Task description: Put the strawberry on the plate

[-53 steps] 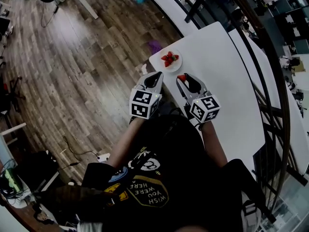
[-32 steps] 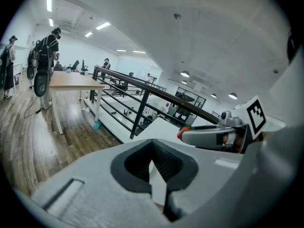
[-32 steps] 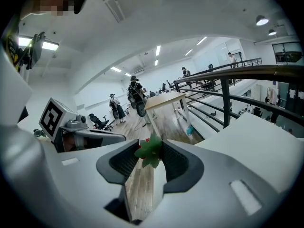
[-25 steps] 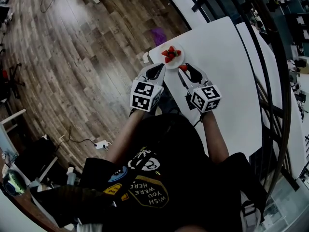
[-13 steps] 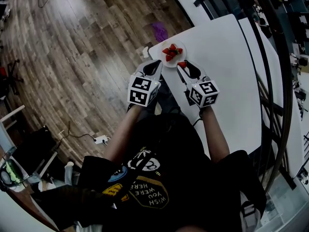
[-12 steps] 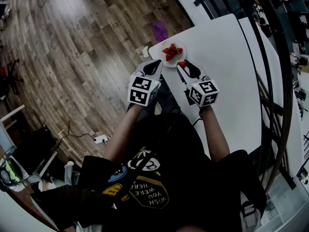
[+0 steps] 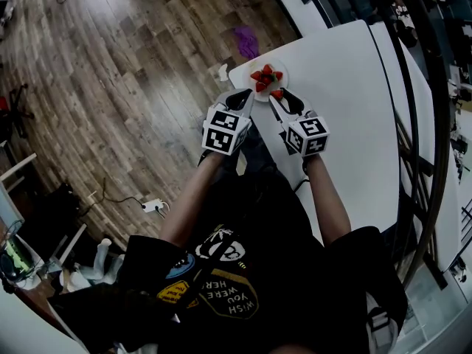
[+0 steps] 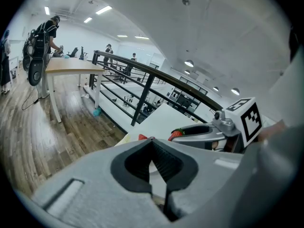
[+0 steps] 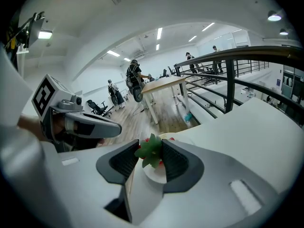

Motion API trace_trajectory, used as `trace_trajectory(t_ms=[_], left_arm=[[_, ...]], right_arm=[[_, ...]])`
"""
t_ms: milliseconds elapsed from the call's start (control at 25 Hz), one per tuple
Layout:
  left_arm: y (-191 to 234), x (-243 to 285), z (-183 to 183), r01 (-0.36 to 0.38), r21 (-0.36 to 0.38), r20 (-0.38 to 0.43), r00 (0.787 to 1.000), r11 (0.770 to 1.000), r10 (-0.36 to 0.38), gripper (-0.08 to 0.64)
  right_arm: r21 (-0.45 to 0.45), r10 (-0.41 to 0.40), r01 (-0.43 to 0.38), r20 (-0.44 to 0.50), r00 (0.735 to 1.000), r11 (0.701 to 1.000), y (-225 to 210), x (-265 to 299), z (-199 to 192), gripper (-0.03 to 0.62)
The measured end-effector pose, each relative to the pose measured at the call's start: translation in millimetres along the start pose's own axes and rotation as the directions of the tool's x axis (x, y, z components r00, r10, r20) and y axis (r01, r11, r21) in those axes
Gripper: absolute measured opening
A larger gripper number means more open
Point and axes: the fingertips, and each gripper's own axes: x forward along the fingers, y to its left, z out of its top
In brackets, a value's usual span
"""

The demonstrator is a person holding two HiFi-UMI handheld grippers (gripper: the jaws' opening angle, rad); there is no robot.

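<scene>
right claw (image 9: 151, 149) is closed on the strawberry (image 9: 150, 154), pads on either side of the fruit, green leaves facing the camera and spilling out between the jaws. in the head view this claw (image 7: 278, 96) holds the strawberry (image 7: 277, 93) at the near rim of the plate (image 7: 283, 71); whether it touches the plate cannot be told. through the gap under the fruit the white plate (image 9: 153, 173) shows directly below.

left claw (image 8: 152, 140) has its jaws together with nothing between them. it (image 7: 243, 97) sits just beside the plate's near-left side, close to the right claw but apart from it.

the plate already carries other strawberries (image 7: 263, 76), bunched at its middle and left, so the bare part is the near-right rim where the held fruit is.

the plate lies at the near-left corner of the counter (image 7: 335, 87), close to both edges there. beyond those edges is the wooden floor (image 7: 110, 87), well below. to the right and farther away the counter is wide bare white surface. a dark railing (image 7: 414, 124) curves along the counter's far right side.
</scene>
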Motion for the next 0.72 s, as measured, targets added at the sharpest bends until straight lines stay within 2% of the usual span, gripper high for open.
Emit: trace_trajectory(t_ms=[160, 520, 720], left_arm=[[4, 1, -4, 0.004, 0.011, -0.019, 1.000, 1.000, -0.004, 0.003], [9, 8, -16, 0.012, -0.023, -0.029, 0.999, 1.000, -0.012, 0.003], [16, 20, -27, -0.010, -0.050, -0.048, 0.999, 0.999, 0.008, 0.003]], right_arm=[[-0.026, -0.003, 0.002, -0.037, 0.999, 1.000, -3, 12, -12, 0.153], [-0.072, -0.041, 0.032, -0.117, 0.992, 0.997, -25, 43, -38, 0.153], [-0.077, -0.048, 0.036, -0.157, 0.986, 0.996, -30, 53, -53, 0.153]])
